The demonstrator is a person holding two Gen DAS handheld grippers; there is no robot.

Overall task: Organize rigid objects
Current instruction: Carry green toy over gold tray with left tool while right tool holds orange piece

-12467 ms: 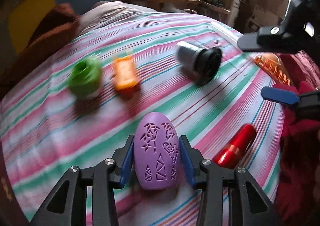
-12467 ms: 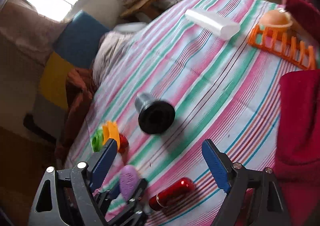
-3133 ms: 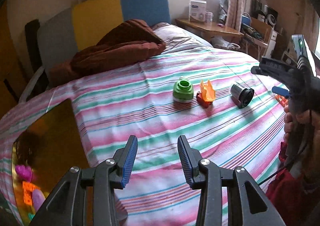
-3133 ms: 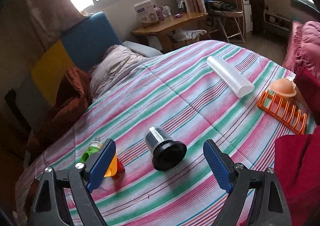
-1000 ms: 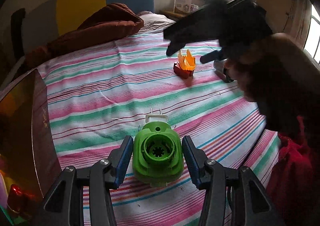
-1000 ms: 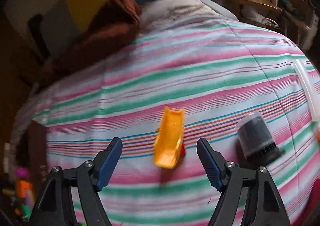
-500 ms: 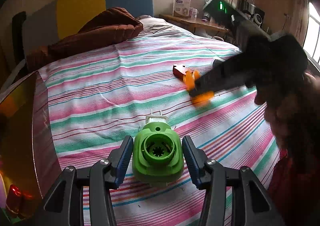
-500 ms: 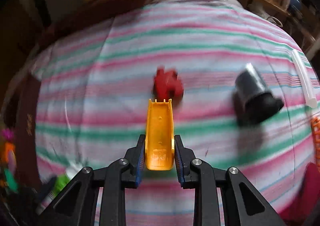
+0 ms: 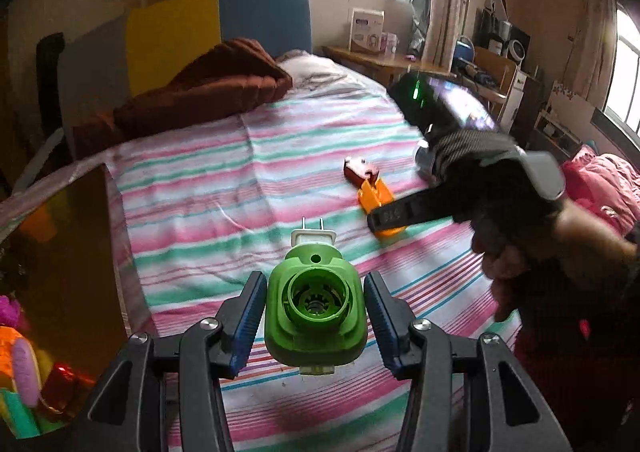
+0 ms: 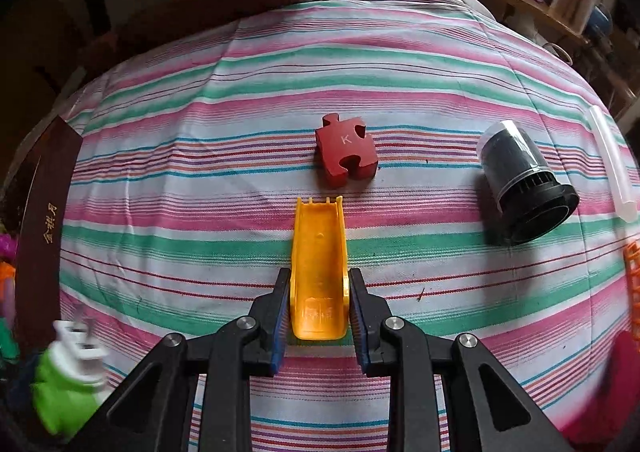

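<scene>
**Right gripper clamps orange piece lengthwise**

Right gripper (image 10: 318, 306) pinches the orange channel piece (image 10: 319, 264) by its near end — its long axis runs straight ahead off the fingertips toward the red puzzle block (image 10: 346, 149). Left gripper (image 9: 315, 318) clasps the green plug adapter (image 9: 315, 312), prongs forward, with the brown box (image 9: 66, 264) to its left — likely both pieces' destination.
</scene>
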